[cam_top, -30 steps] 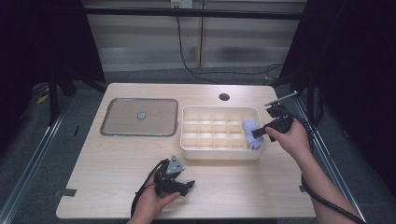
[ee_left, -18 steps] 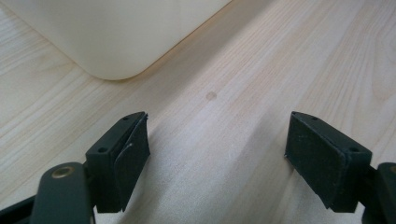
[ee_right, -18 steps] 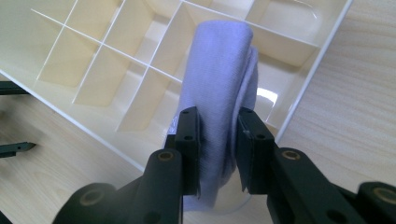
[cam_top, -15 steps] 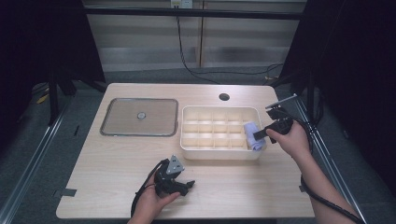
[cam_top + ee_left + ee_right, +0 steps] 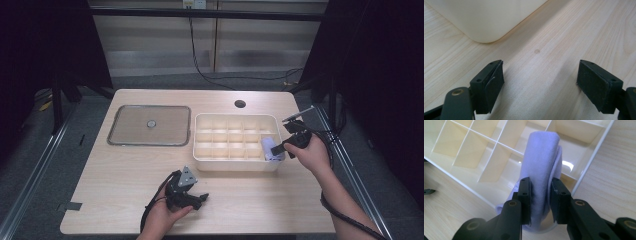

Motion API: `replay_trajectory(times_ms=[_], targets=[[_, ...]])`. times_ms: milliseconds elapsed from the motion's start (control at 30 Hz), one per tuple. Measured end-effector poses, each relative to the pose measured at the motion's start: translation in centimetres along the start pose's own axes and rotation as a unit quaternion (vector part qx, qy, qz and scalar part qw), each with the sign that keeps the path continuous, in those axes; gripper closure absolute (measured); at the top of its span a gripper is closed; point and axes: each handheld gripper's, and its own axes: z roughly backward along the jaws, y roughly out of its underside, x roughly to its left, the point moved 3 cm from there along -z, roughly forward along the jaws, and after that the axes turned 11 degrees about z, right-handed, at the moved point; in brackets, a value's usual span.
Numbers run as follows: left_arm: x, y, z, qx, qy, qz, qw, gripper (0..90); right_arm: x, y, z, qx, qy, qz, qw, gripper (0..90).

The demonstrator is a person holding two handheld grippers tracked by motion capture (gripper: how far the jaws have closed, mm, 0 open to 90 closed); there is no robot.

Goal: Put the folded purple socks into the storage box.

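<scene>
1. Dark room, black drapes both sides; pale wood counter [image 5: 125, 170] under a light, cable hole near the far edge.
2. On it: a clear lid [image 5: 150, 125] lying flat at left, a cream tray [image 5: 235, 165] of small square cells just beside it at centre right.
3. The cells I can see into are bare.
4. Right claw [image 5: 541, 195] clenched on a rolled lilac cloth [image 5: 541, 165], pads pinching its near end. Roll stands tilted over the tray's near right corner, far end pointing down into a corner cell.
5. Judgement: gripped by the end so the roll goes in lengthwise; the cells look narrow, so it should drop in on end rather than flat.
6. From above, the cloth [image 5: 271, 148] sits at the tray's right rim, the right claw [image 5: 283, 148] coming in from outside the wall.
7. Left claw [image 5: 540, 82] released, jaws wide, nothing between them; it rests low on the counter by the tray's rounded corner. Seen from above, left claw [image 5: 200, 200] lies near the front edge, likely parked out of the way.
8. Lid off, probably to go on once filling is done.
</scene>
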Motion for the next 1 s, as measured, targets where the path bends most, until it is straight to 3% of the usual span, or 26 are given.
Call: replay_trajectory(times_ms=[233, 1000], targets=[[0.00, 0.00, 0.00, 0.000, 0.000, 0.000, 1.0000, 21.1, -0.03, 0.15, -0.03, 0.002, -0.002, 0.001, 1.0000, 72.7], [0.00, 0.00, 0.00, 0.000, 0.000, 0.000, 1.0000, 21.1, 0.62, 0.20, -0.58, 0.024, 0.022, 0.025, 0.9992, 72.9]])
